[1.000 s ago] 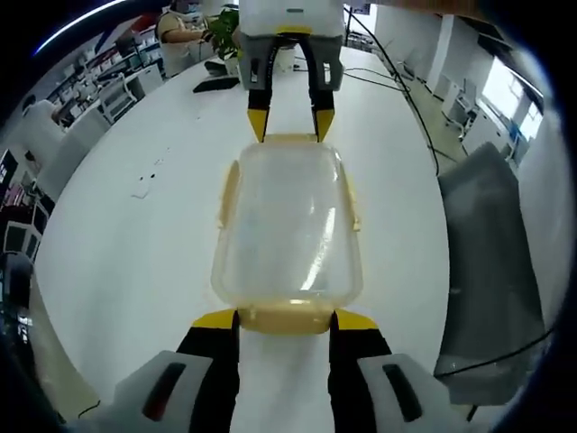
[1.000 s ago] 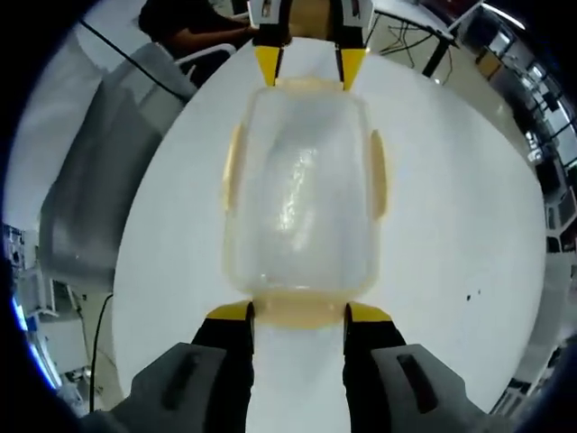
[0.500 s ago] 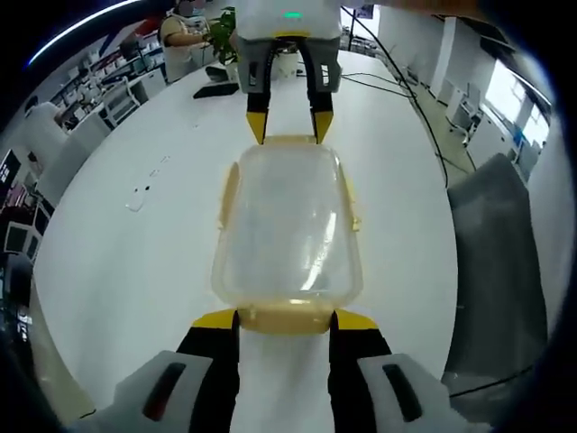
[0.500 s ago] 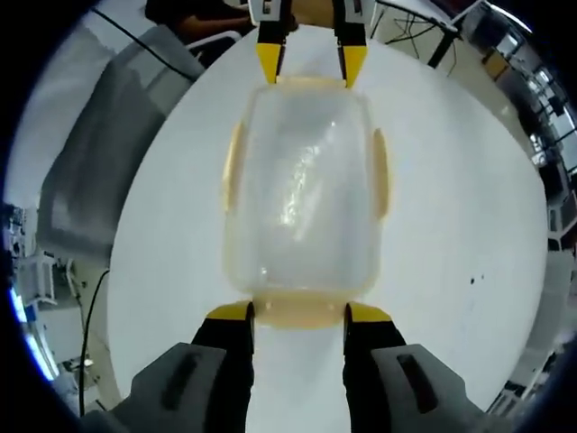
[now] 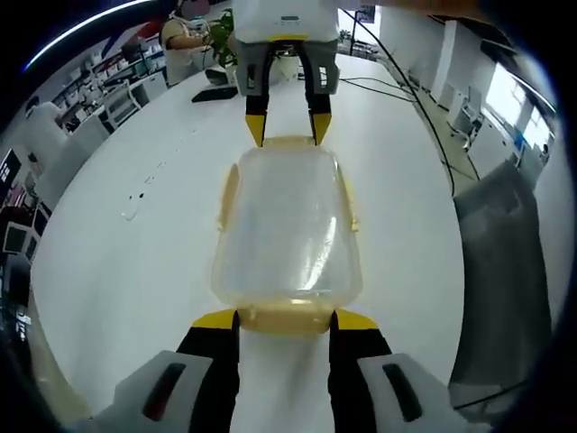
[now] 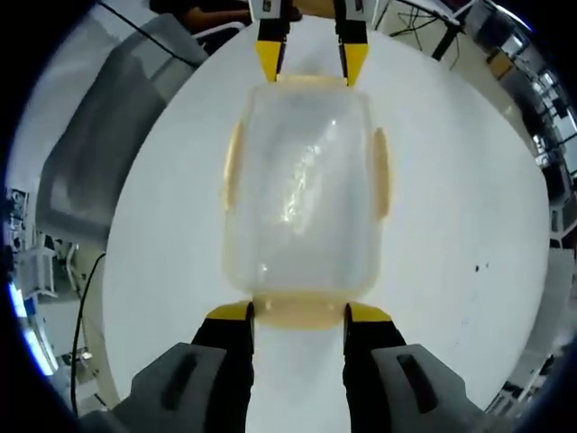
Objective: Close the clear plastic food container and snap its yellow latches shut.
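- In the left gripper view, we see the clear plastic food container (image 5: 287, 225) lying on the white table (image 5: 117, 262), its long axis running from 6 o'clock to 12 o'clock, lid on.
- Our left tool (image 5: 285, 319) comes up from 6 o'clock; its two yellow-tipped jaws stand parted on either side of the near-end yellow latch (image 5: 287, 317), with the tips just beside the latch corners. We take the tool as spread wide rather than clamped; we cannot tell whether the jaws press on the latch.
- At 12 o'clock in that view the right tool (image 5: 286, 129) faces us, its jaws likewise parted at the far end of the container, tips at the far rim.
- Pale yellow side latches (image 5: 228, 197) sit along the container's long edges at 9 and 3 o'clock; they look folded against the walls.
- In the right gripper view the same container (image 6: 304, 189) lies the same way, with the right tool (image 6: 298, 313) at 6 o'clock, jaws apart around its own end latch (image 6: 297, 310), and the left tool (image 6: 312, 61) at 12 o'clock.
- A grey chair back (image 5: 500, 271) stands at 3 o'clock beyond the table edge in the left gripper view; a black cable (image 5: 406, 90) runs across the table toward 1 o'clock.
- A person (image 5: 185, 36) sits at the far side of the table near 11 o'clock, beside a green plant (image 5: 224, 36).
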Demonstrator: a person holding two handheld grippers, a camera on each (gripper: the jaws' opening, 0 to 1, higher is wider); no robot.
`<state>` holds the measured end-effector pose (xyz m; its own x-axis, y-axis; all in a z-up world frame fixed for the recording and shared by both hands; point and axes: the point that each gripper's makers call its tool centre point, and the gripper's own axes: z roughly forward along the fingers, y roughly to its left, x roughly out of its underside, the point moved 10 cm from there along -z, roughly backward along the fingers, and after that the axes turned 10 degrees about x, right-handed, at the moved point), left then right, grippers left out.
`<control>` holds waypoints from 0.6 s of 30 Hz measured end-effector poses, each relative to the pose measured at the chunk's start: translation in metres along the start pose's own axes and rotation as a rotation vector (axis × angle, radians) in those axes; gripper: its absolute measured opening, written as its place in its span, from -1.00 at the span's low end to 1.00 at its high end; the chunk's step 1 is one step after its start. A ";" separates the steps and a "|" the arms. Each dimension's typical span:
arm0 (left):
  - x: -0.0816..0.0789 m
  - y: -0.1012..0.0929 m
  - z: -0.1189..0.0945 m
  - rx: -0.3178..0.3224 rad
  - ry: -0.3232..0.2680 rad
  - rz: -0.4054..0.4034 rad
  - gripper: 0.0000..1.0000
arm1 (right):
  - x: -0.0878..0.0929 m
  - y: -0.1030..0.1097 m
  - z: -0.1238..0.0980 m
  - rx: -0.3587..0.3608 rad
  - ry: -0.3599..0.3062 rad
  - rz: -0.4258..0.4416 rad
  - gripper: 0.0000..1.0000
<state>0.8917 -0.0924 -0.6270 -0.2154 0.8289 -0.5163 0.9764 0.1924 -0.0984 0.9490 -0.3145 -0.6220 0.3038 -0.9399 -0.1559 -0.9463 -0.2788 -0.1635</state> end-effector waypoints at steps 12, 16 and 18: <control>-0.002 0.001 0.004 -0.007 -0.007 -0.001 -0.36 | 0.005 -0.002 0.004 0.001 0.010 -0.008 -0.30; -0.001 0.001 0.006 -0.006 -0.005 -0.003 -0.36 | 0.005 -0.001 0.004 0.002 0.010 -0.007 -0.30; -0.002 0.000 0.005 -0.007 -0.007 -0.001 -0.36 | 0.005 0.000 0.003 0.004 0.012 -0.011 -0.30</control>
<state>0.8920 -0.0969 -0.6307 -0.2166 0.8248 -0.5223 0.9759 0.1971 -0.0934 0.9510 -0.3186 -0.6259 0.3126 -0.9391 -0.1425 -0.9426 -0.2882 -0.1687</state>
